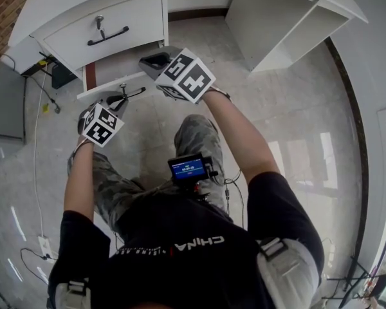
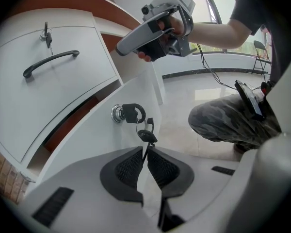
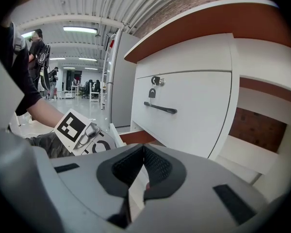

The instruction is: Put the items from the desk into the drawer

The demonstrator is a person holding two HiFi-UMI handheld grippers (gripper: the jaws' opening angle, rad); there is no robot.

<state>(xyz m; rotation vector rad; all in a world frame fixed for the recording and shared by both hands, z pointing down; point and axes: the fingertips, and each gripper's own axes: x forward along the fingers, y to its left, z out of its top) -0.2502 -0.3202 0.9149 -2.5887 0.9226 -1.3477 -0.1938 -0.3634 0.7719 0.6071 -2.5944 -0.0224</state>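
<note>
Close before the front of the lower drawer (image 2: 82, 149), which stands pulled out a little beneath the shut upper drawer (image 2: 48, 81), my left gripper (image 2: 145, 150) has its fingers pressed together. Their tips touch the key (image 2: 146, 136) hanging from that drawer's lock (image 2: 118, 113); whether they pinch it I cannot tell. Higher than the drawer, by its right end, my right gripper (image 3: 143, 148) hangs with fingers closed on nothing.

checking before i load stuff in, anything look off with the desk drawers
Only the lower drawer stands out: it is pulled part way out while the upper drawer is shut, and keys dangle from its lock. Nothing looks damaged or spilled.
</note>
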